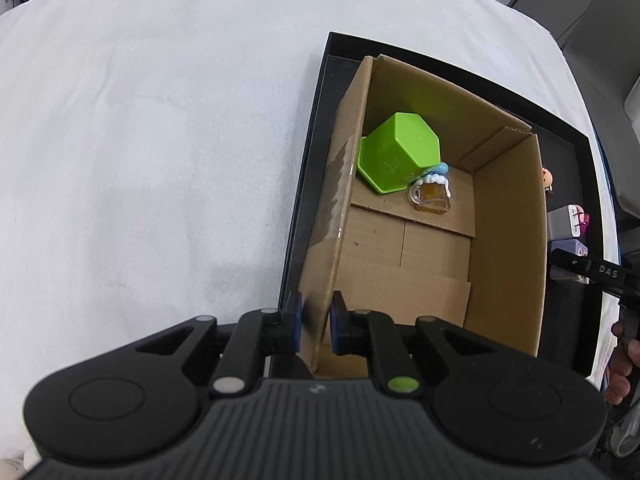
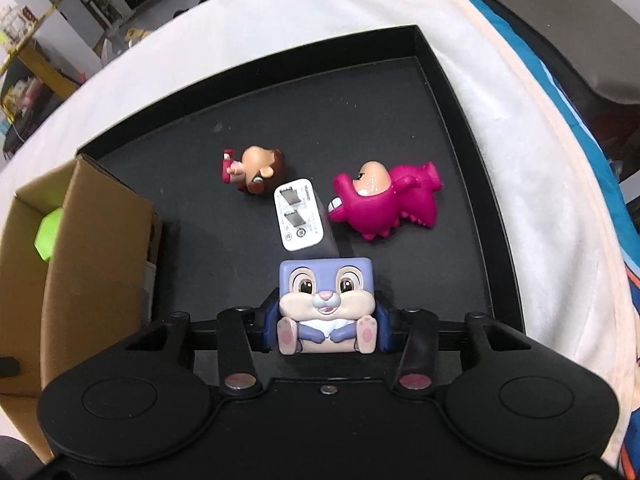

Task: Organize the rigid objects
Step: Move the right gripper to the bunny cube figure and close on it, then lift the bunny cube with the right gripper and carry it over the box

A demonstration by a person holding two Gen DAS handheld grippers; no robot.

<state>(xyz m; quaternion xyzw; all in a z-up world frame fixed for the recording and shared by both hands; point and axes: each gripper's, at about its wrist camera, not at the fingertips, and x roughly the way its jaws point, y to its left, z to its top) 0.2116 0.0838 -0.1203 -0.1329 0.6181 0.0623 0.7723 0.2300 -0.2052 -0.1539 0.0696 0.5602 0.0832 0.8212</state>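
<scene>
My left gripper [image 1: 316, 322] is shut on the near left wall of an open cardboard box [image 1: 508, 240] that stands in a black tray [image 1: 304, 184]. Inside the box, a green octagonal cup [image 1: 400, 148] lies upside down next to a small beer-mug toy [image 1: 430, 196]. In the right wrist view my right gripper [image 2: 327, 330] points down at the tray floor [image 2: 360, 120]. Its blue pads press on both sides of a purple cube-shaped bunny toy [image 2: 327, 300].
On the tray beyond the bunny lie a white charger plug [image 2: 300, 216], a pink dinosaur figure [image 2: 384, 204] and a brown-haired doll [image 2: 256, 172]. The box [image 2: 92, 264] stands to the left of them. White cloth [image 1: 140, 140] covers the table around the tray.
</scene>
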